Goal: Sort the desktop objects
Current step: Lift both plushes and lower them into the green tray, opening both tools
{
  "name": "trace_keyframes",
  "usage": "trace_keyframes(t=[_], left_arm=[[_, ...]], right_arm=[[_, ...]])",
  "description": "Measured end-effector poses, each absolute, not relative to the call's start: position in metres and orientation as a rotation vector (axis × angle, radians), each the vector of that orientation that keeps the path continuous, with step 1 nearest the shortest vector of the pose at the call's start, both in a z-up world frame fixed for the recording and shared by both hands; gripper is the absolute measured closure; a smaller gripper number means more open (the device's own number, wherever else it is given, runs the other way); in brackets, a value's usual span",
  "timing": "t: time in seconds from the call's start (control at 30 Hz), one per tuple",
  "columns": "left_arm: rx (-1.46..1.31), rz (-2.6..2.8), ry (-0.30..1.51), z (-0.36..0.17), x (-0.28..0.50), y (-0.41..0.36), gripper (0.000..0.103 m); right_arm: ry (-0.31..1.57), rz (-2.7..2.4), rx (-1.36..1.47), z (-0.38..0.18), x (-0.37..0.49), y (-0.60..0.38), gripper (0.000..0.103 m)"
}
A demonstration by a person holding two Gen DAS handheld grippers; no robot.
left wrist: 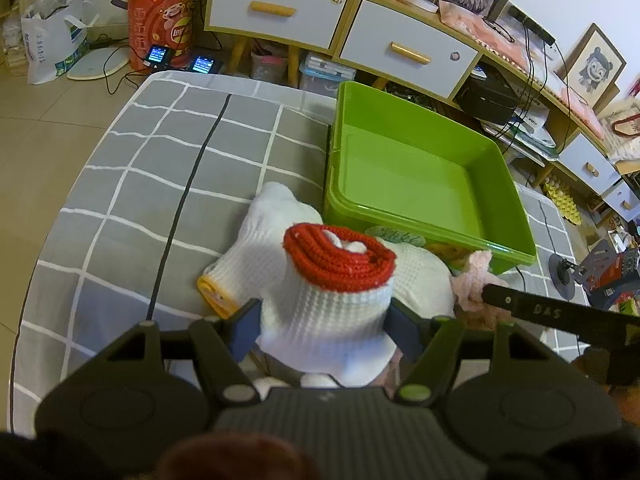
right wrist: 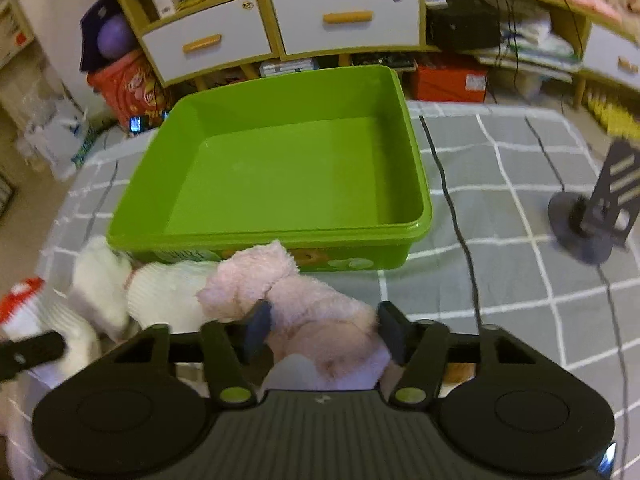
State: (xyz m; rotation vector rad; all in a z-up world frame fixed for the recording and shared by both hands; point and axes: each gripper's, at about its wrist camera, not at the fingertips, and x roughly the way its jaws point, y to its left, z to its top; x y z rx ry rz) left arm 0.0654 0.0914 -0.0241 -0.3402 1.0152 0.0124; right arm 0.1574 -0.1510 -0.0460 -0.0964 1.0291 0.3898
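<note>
Left tongs (left wrist: 324, 322) clamp the red-cuffed glove (left wrist: 332, 280); right tongs (right wrist: 325, 330) clamp the pink plush (right wrist: 296, 304).

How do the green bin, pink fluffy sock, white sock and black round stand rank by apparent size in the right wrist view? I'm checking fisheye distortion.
1. green bin
2. pink fluffy sock, enlarged by nearness
3-4. white sock and black round stand look alike; the sock is partly hidden, so unranked
</note>
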Motion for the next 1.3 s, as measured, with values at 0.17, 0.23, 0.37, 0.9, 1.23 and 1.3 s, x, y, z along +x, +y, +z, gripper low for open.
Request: trace_keyframes(t=[0.17,0.23,0.37,0.9,1.23,1.3], left_arm=[[-0.342,0.013,1.010,-0.022,0.065,0.090,0.036],[-0.341,0.014,1.004,-0.020,0.064,0.089,0.036],[-0.338,0.015,0.990,-0.016,0.063,0.090,0.036],[-0.389,-0.010,0.869,0.009,0.065,0.088,0.036],[-0.451,-0.047,0.753,0.013,0.095,0.083,0.036],[-0.455,-0.048,0.752,0.010,0.103,0.080,0.036]], right_arm=[[1.005,0.386,-0.096,-0.038,0.156,-0.152,0.063],[0.994,0.387,-0.075,-0.033,0.155,-0.156,0.064],[0.967,0.391,-0.048,-0.020,0.153,-0.164,0.064],[0.826,0.393,0.105,0.031,0.144,-0.189,0.066],[0.730,0.360,0.151,0.043,0.152,-0.189,0.066],[0.724,0.351,0.161,0.040,0.157,-0.188,0.066]])
